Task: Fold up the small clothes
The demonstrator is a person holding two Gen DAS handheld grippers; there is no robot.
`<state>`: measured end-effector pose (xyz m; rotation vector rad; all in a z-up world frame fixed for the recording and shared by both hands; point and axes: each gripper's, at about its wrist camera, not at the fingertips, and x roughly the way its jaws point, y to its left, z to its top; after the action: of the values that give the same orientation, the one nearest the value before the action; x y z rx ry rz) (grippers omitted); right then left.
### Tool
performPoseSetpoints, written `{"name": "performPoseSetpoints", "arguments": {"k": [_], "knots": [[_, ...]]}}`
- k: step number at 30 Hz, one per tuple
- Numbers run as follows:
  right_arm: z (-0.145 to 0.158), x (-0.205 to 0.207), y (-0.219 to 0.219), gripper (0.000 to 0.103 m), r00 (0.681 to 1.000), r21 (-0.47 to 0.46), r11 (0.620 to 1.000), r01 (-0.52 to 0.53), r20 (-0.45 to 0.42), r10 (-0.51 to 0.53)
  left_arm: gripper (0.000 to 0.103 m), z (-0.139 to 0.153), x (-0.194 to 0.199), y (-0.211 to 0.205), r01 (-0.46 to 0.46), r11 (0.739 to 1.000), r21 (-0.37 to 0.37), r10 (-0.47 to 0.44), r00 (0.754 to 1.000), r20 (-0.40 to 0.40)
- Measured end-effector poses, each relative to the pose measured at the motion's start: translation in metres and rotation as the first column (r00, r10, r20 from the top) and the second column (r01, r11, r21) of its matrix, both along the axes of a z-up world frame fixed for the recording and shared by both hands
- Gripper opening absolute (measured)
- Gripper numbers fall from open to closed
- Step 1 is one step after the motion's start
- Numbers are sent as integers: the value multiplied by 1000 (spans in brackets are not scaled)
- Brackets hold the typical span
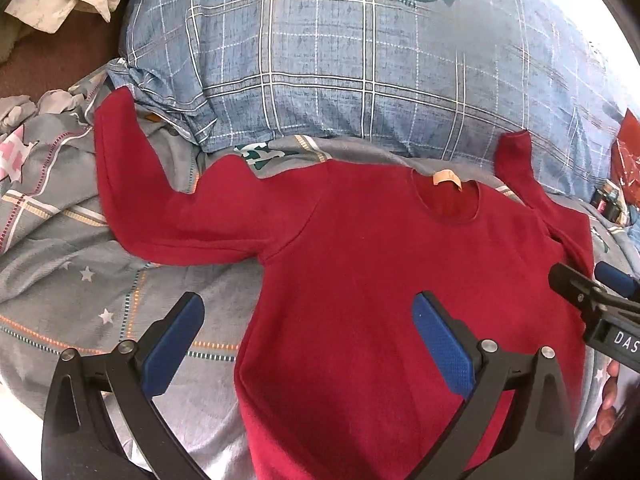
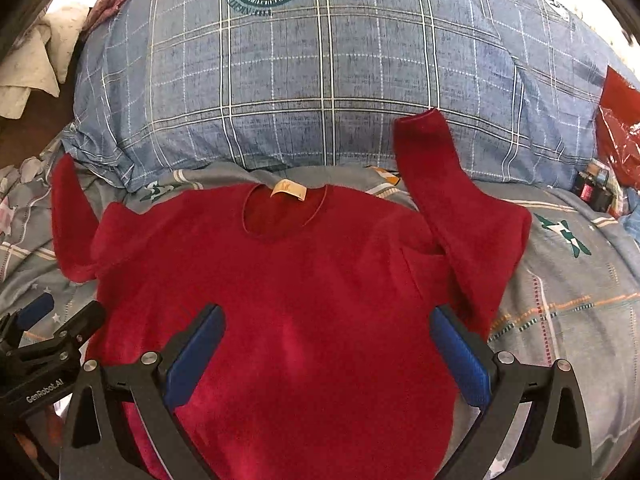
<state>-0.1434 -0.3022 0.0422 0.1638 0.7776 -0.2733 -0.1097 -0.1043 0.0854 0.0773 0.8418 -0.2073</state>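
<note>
A small red sweater (image 1: pixel 400 264) is laid flat, front up, on a bed covered by a grey star-patterned sheet (image 1: pixel 72 280), with its neckline and tan label (image 2: pixel 289 191) at the far side. Its left sleeve (image 1: pixel 132 184) is stretched out left and bent towards the far side, while the right sleeve (image 2: pixel 452 216) is folded back, its cuff resting against a blue plaid pillow (image 2: pixel 320 72) lying just beyond the garment. The left tool (image 1: pixel 308 340) is held wide open above the sweater's near-left edge, nothing being gripped. The right tool (image 2: pixel 326 352) is likewise spread wide and empty above the sweater's body. A red plastic bag (image 2: pixel 620 128) is seen at the far right.
</note>
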Motion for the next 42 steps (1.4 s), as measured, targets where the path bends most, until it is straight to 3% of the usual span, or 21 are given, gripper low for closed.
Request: {"name": "performPoseSetpoints", "arguments": {"k": [16, 42], "knots": [[-21, 19, -7, 102, 999, 29, 999, 20, -38, -19, 103, -12, 15, -15, 15, 1000, 27, -14, 1000, -18], [-31, 56, 14, 102, 998, 28, 999, -28, -56, 29, 103, -23, 48, 3, -34, 999, 33, 35, 999, -33]]}}
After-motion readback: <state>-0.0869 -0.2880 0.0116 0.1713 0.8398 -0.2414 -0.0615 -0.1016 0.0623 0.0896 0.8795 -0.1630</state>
